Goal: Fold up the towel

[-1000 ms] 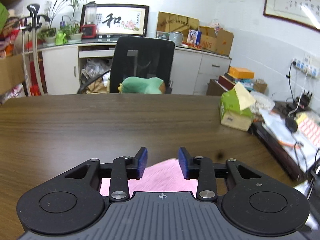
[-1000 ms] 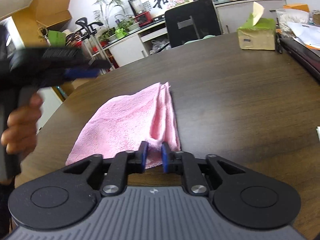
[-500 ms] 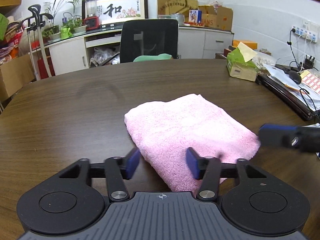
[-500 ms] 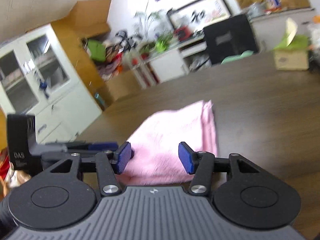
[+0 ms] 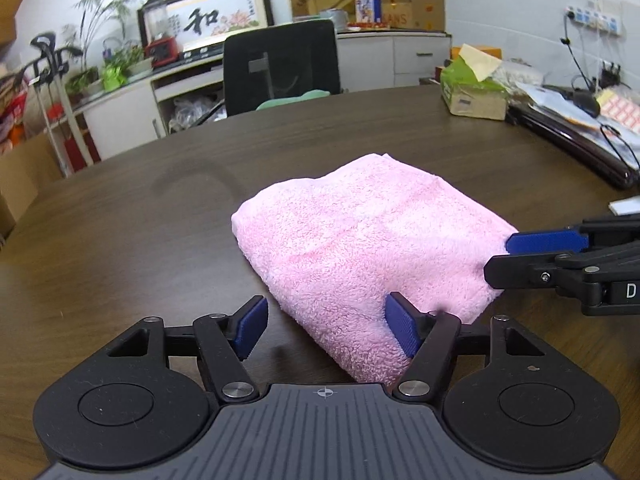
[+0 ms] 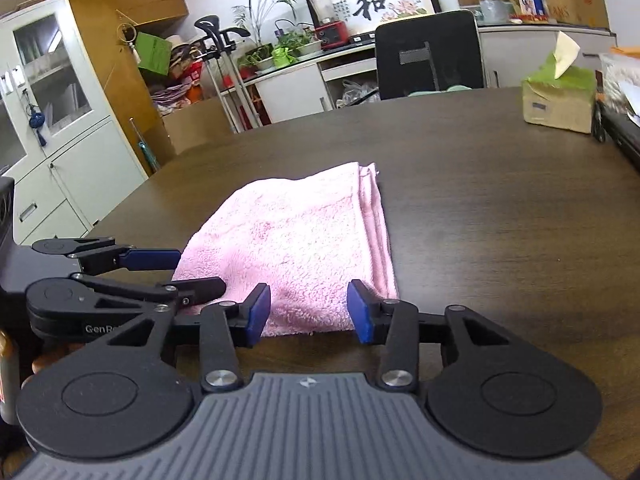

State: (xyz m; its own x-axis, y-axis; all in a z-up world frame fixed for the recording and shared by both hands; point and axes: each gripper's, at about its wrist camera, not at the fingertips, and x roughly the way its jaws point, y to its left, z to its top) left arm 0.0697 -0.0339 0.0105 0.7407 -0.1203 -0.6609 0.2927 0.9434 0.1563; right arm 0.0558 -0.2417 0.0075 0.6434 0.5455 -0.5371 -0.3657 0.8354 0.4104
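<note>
One table: dark wood table (image 5: 120, 240) carries everything in reach.
Towel: pink towel (image 5: 360, 240) lies folded on the table, stacked layer edges showing along its right side in the right wrist view (image 6: 376, 216).
Left gripper: left gripper (image 5: 326, 328) has jaws spread wide, one near corner of the towel between them, nothing pinched.
Right gripper: right gripper (image 6: 308, 312) has jaws apart at the towel's near edge, not clamped on it.
Tissue box: green tissue box (image 5: 472, 88) stands well apart, at the far right of the table.
</note>
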